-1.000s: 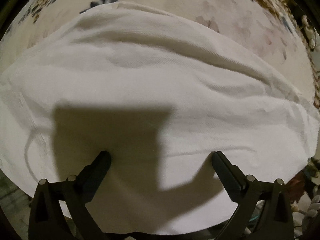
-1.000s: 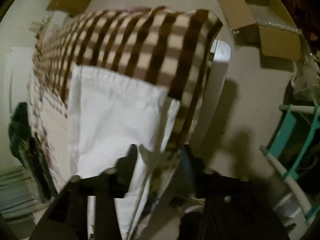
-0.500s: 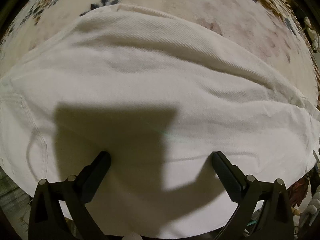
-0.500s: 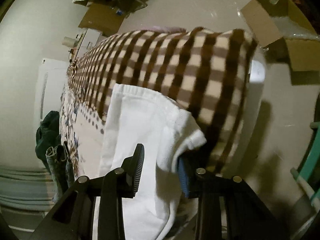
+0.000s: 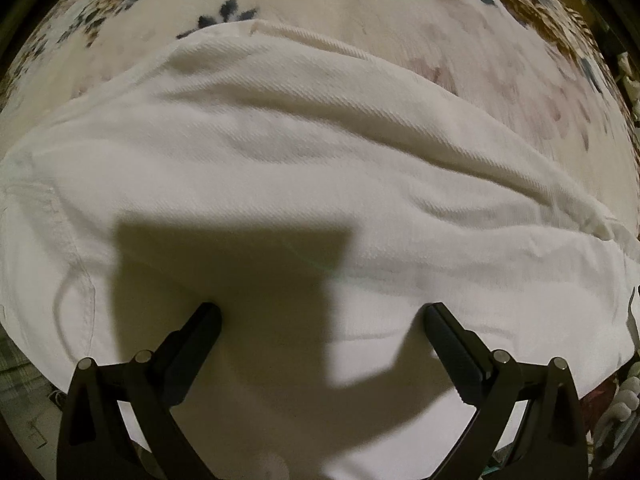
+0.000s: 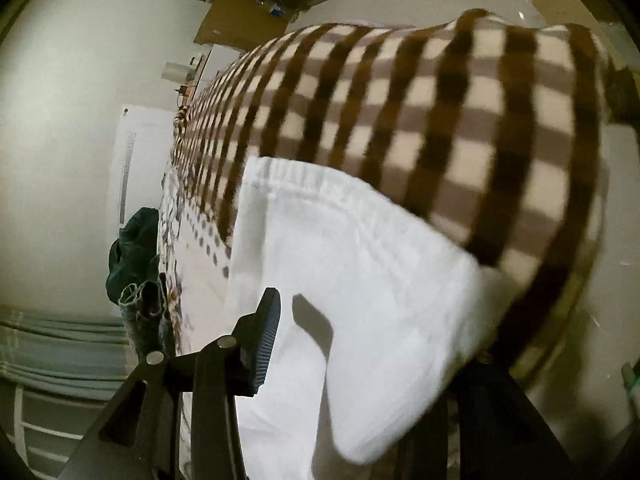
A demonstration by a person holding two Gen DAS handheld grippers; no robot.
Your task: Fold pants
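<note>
White pants [image 5: 304, 168] lie spread on a floral bedsheet [image 5: 500, 64] and fill most of the left wrist view. My left gripper [image 5: 320, 320] is open just above the cloth, its fingers wide apart and holding nothing. In the right wrist view the white pants [image 6: 340, 264] lie by the bed's edge against a brown checked blanket [image 6: 440, 120]. My right gripper [image 6: 360, 340] is open around a fold of the pants. Its left finger [image 6: 266, 336] shows; the right finger is hidden behind the cloth.
A dark green garment [image 6: 136, 248] hangs at the bed's left side. Cardboard boxes [image 6: 240, 24] and clutter lie on the pale floor [image 6: 72, 80] beyond the bed. The floor also shows at the right [image 6: 616, 240].
My right gripper was shut on the pants' edge, then opened and moved in over the pants. The left gripper stayed open and drifted slightly over the cloth.
</note>
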